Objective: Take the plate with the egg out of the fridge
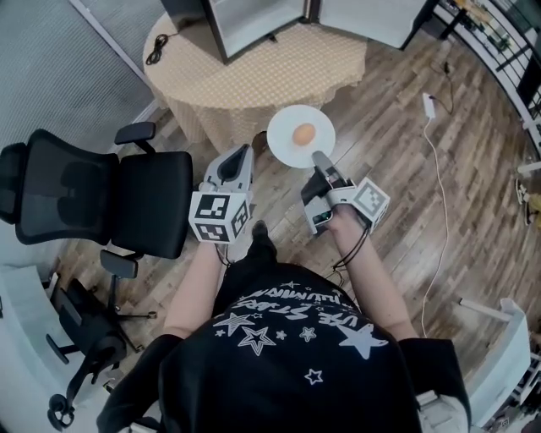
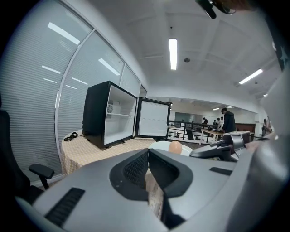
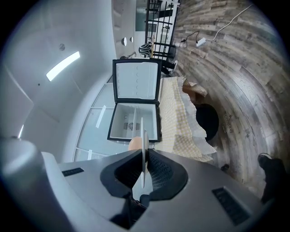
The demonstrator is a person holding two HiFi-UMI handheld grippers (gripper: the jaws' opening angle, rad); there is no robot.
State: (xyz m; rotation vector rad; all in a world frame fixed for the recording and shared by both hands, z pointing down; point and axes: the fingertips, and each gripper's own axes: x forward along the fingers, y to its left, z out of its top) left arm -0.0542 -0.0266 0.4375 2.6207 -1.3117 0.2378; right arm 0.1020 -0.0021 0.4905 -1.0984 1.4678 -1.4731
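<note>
Your left tool is pressed together, holding nothing. To its right, the plate with the egg is out of the fridge, held level over the wooden floor beside the surface, its rim pinched by your right tool.

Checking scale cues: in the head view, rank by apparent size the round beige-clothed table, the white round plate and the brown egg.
Largest to smallest:
1. round beige-clothed table
2. white round plate
3. brown egg, lying on the plate
</note>
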